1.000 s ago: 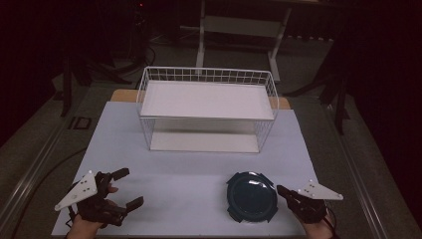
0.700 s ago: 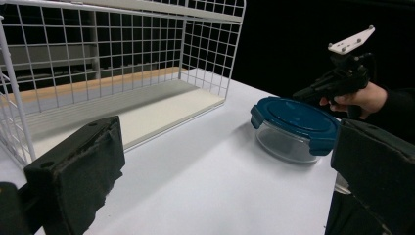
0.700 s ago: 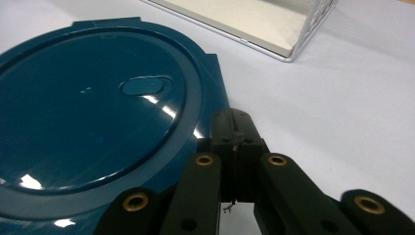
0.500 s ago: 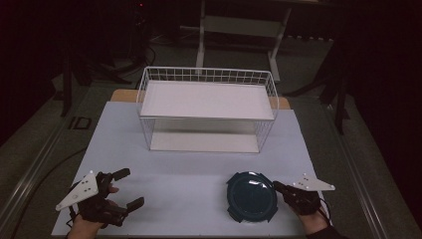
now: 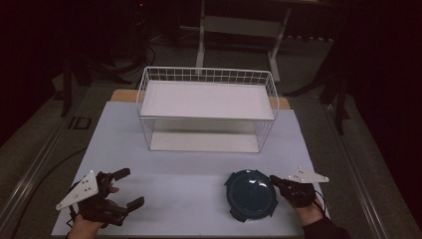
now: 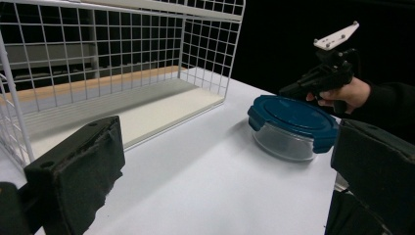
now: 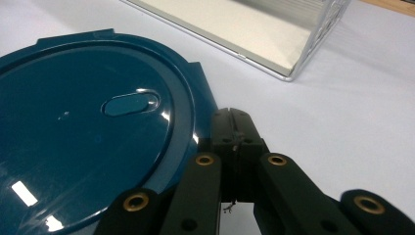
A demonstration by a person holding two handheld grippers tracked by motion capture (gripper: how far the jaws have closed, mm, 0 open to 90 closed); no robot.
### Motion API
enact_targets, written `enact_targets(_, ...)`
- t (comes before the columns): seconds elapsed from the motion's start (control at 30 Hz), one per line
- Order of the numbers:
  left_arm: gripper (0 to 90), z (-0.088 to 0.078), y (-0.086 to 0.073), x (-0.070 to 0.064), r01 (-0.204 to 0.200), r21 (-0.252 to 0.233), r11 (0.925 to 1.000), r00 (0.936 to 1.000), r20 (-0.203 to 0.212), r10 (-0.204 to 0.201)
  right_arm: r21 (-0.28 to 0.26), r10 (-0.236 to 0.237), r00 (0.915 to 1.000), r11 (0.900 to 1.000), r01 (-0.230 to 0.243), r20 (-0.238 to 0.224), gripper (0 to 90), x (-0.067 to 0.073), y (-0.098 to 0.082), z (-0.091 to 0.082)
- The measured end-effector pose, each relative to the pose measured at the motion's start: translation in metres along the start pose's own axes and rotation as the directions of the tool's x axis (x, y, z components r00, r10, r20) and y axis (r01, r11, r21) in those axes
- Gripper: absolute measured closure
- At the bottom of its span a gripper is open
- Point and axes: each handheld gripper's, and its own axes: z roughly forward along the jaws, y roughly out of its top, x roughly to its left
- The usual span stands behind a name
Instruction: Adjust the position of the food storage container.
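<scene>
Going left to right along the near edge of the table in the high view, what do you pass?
Left gripper, jaws open with nothing between them → round container with a dark blue lid → right gripper, jaws shut, its tips at the lid's right rim. The white wire basket stands farther back, outside this row.

Dark teal lid (image 5: pixel 250 194), white wire basket (image 5: pixel 207 108)

A round clear container (image 5: pixel 250 196) with a dark blue clip lid, closed, sits upright on the white table's near right.
</scene>
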Motion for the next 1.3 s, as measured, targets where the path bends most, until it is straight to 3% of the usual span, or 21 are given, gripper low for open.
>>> enact_targets(0.37,0.0,0.000,0.000,0.000,0.003,-0.001,1.0000,1.0000,-0.001,-0.003,0.003,0.005,1.0000,1.000,-0.005,-0.002,90.0,-0.006,0.006,0.010)
enact_targets(0.6,0.0,0.002,-0.001,0.000,0.004,0.002,1.0000,1.0000,0.002,-0.004,-0.018,0.033,0.9989,0.999,-0.034,-0.032,90.0,0.009,-0.003,-0.026)
enact_targets(0.73,0.0,0.003,-0.001,-0.001,0.001,0.007,1.0000,1.0000,0.003,-0.001,-0.011,0.051,0.9942,0.999,-0.052,-0.094,90.0,0.028,-0.013,-0.047)
enact_targets(0.93,0.0,0.003,-0.001,0.000,0.000,0.010,1.0000,1.0000,0.002,0.000,0.014,0.054,0.9880,0.999,-0.052,-0.145,90.0,0.045,-0.023,-0.058)
enact_targets(1.3,0.0,0.003,0.000,0.000,-0.002,0.007,1.0000,1.0000,0.001,0.002,0.058,0.067,0.9811,0.997,-0.057,-0.182,90.0,0.051,-0.037,-0.061)
